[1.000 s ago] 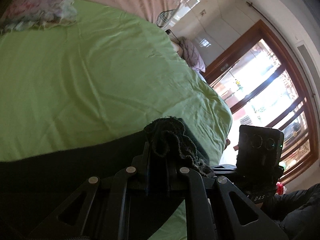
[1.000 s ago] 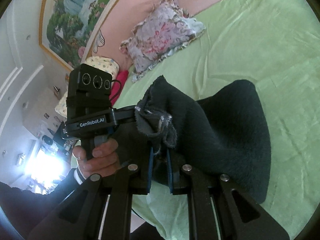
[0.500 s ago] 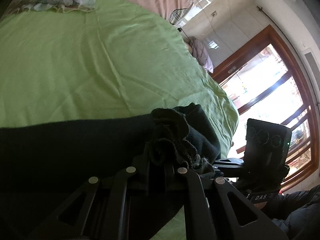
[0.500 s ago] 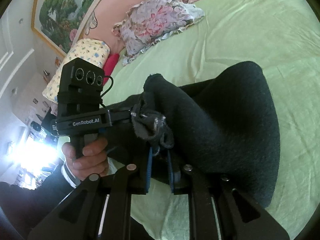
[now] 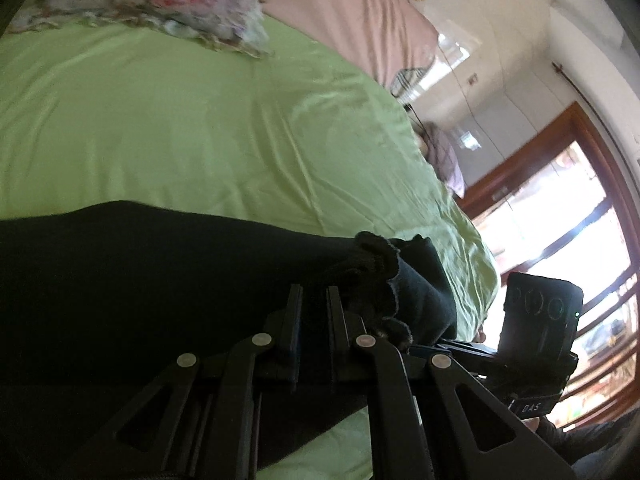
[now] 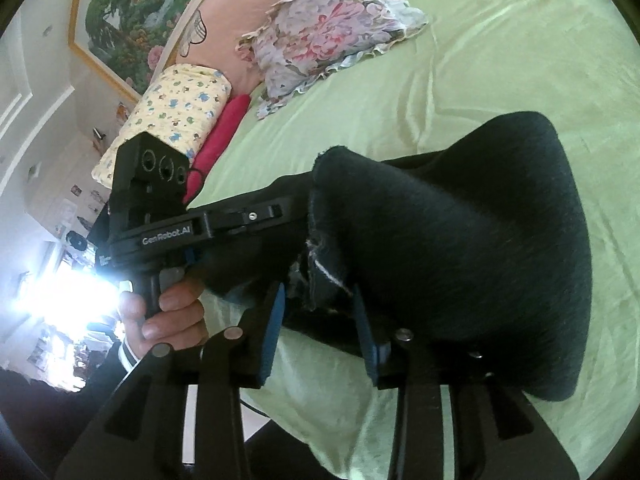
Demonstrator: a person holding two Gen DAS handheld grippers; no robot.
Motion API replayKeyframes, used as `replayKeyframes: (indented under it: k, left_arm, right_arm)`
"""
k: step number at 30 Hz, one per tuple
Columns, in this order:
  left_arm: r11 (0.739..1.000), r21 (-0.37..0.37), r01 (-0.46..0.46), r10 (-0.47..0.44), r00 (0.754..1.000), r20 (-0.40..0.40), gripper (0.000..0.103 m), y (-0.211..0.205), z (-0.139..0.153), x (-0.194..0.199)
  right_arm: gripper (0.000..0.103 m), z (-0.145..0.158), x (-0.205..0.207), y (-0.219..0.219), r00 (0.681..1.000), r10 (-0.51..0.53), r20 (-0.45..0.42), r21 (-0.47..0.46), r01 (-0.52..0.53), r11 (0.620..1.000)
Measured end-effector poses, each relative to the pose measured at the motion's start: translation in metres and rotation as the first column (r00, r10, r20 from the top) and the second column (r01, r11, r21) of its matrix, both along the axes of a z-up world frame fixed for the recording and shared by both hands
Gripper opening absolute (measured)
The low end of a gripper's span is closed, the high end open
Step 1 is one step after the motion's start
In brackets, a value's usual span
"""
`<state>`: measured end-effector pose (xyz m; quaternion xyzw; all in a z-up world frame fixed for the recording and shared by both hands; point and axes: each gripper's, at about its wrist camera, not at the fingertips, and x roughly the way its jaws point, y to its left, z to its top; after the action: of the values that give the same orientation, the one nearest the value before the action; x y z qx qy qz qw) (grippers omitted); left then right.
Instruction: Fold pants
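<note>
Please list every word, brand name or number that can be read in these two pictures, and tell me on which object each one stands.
"GenRobot.AI": white letters on the black bar of the left gripper, seen from the right wrist camera.
"DAS": small white letters on the base of the right gripper, seen from the left wrist camera; the start is cut off, so it may be incomplete.
The small papers on the far wall: too small to read.

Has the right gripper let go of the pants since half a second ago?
Yes. The right gripper has opened: its blue pads now stand wide apart beside the pants, which lie on the green sheet.
</note>
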<state>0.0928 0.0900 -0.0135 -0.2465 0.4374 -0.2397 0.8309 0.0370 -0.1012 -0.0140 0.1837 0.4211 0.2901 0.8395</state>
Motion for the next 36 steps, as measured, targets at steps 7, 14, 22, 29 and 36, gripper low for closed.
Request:
replayKeyframes:
  k: [7, 14, 22, 29, 36]
  left_arm:
    - [0.991, 0.019, -0.129, 0.129, 0.991, -0.026, 0.021, 0.021, 0.0, -0.021]
    - [0.973, 0.034, -0.226, 0.227, 0.974, -0.022, 0.041, 0.043, 0.005, -0.048]
    - [0.94, 0.041, -0.338, 0.338, 0.941, -0.009, 0.048, 0.074, 0.011, -0.082]
    - [0.906, 0.057, -0.419, 0.421, 0.907, -0.012, 0.048, 0.092, 0.009, -0.11]
    - [0.875, 0.065, -0.479, 0.482, 0.876, -0.021, 0.051, 0.107, 0.009, -0.139]
  right_arm:
    - [0.037, 0.007, -0.004, 0.011, 0.999, 0.036, 0.012, 0.008, -0.036, 0.999]
    - [0.045, 0.015, -0.003, 0.024, 0.997, 0.068, 0.029, 0.004, -0.068, 0.998]
    - [0.045, 0.02, 0.003, 0.042, 0.993, 0.111, 0.041, 0.002, -0.112, 0.994]
    - [0.045, 0.019, 0.009, 0.059, 0.987, 0.155, 0.034, -0.012, -0.155, 0.988]
    - [0.045, 0.025, 0.017, 0.08, 0.978, 0.204, 0.05, -0.021, -0.204, 0.979]
